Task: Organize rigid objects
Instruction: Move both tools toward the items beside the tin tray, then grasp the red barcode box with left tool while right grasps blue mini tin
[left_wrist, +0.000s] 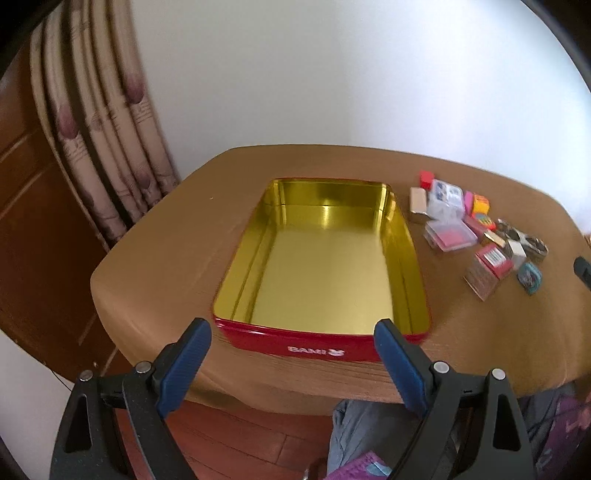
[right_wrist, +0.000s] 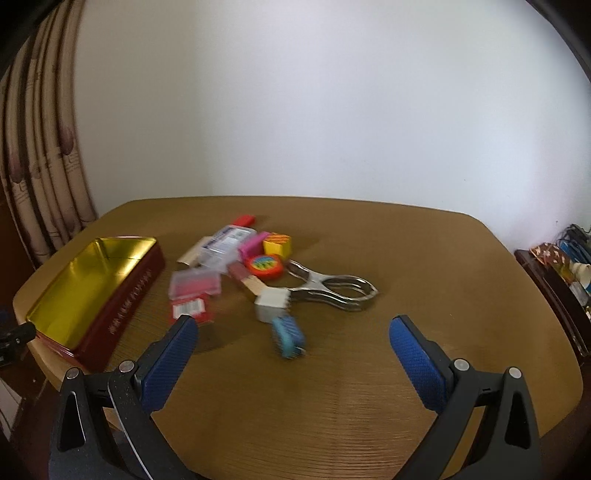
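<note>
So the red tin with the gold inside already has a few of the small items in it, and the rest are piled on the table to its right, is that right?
Not quite. The red tin holds nothing yet; the left wrist view shows its gold floor bare. The rest stands: the small items are piled on the table to its right.
</note>
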